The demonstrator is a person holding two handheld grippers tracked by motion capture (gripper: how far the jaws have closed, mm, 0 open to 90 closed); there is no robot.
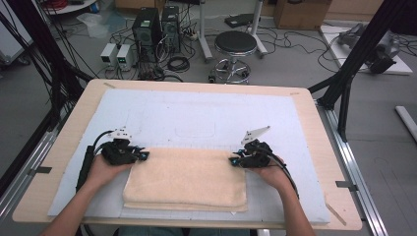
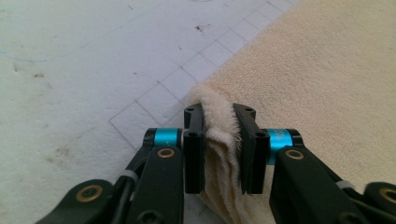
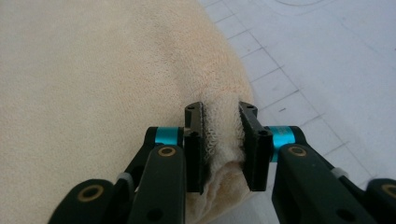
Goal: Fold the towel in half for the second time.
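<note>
A folded cream towel [image 1: 187, 179] lies flat on the white gridded mat [image 1: 196, 118] near the table's front. My left gripper [image 1: 143, 156] sits at the towel's far left corner. In the left gripper view its jaws pinch a bunched fold of the towel [image 2: 327, 93], and the left gripper [image 2: 219, 135] is shut on that cloth. My right gripper [image 1: 232, 160] sits at the far right corner. In the right gripper view the right gripper [image 3: 222, 135] squeezes a ridge of the towel [image 3: 93, 93] between its pads.
The mat covers most of a light wooden table [image 1: 314, 123]. A black frame post [image 1: 344, 93] rises past the table's right edge. On the floor behind are a round stool [image 1: 235, 46], computer towers [image 1: 147, 27] and loose cables.
</note>
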